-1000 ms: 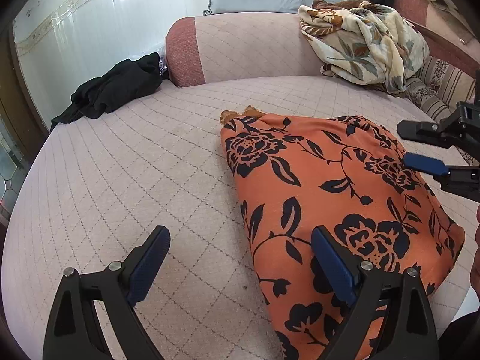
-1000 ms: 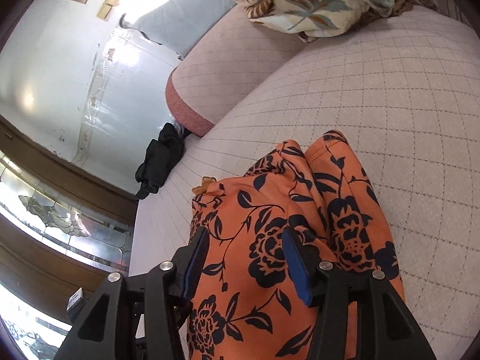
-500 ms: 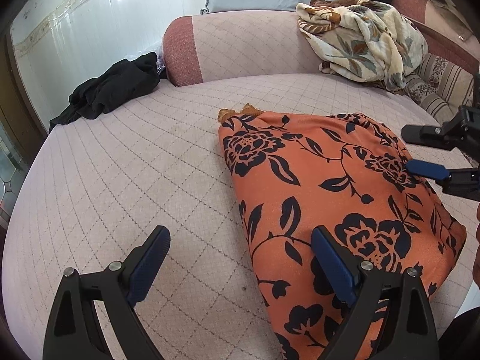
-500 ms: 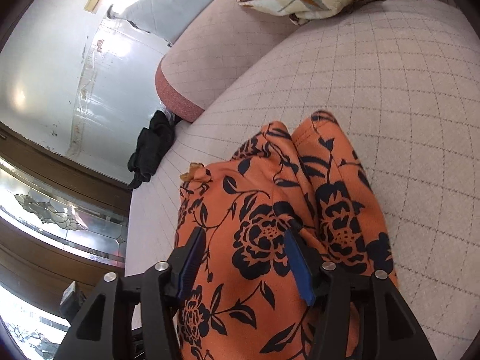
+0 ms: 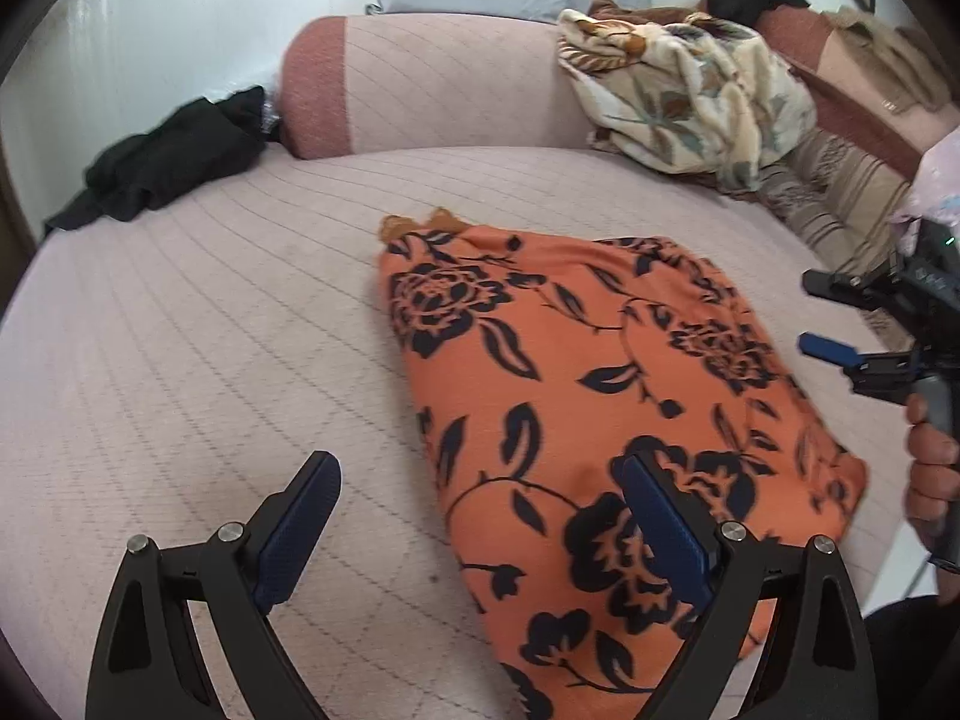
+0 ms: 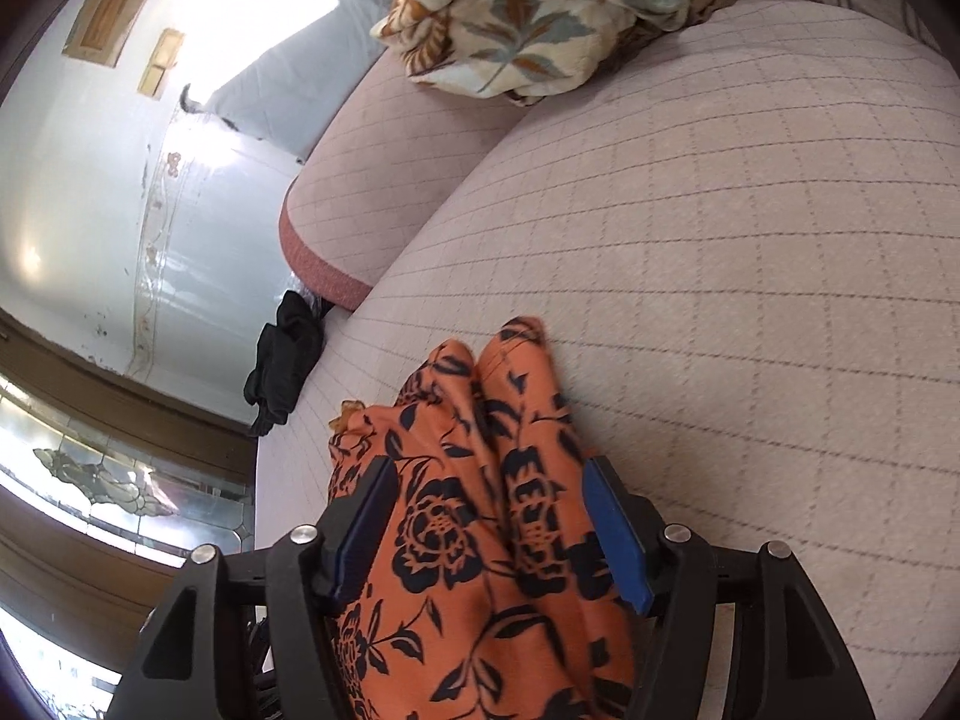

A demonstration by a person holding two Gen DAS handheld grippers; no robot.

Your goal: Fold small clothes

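Observation:
An orange garment with black flowers (image 5: 588, 396) lies folded on the pink quilted bed (image 5: 192, 360). My left gripper (image 5: 480, 522) is open and empty, low over the garment's near left edge; one finger is above bare quilt, the other above the cloth. My right gripper (image 6: 492, 528) is open and empty, hovering over the garment (image 6: 480, 480) at its right side. It also shows in the left wrist view (image 5: 816, 318) at the right edge, held by a hand, its jaws apart beside the cloth.
A black garment (image 5: 162, 162) lies at the bed's far left. A pink bolster (image 5: 420, 90) lines the back. A cream floral blanket (image 5: 690, 90) is heaped at the back right beside striped cushions (image 5: 852, 198). The wall is close behind.
My right gripper has opened wider and drawn back toward the garment's right edge. The left gripper has shifted slightly; the garment lies as before.

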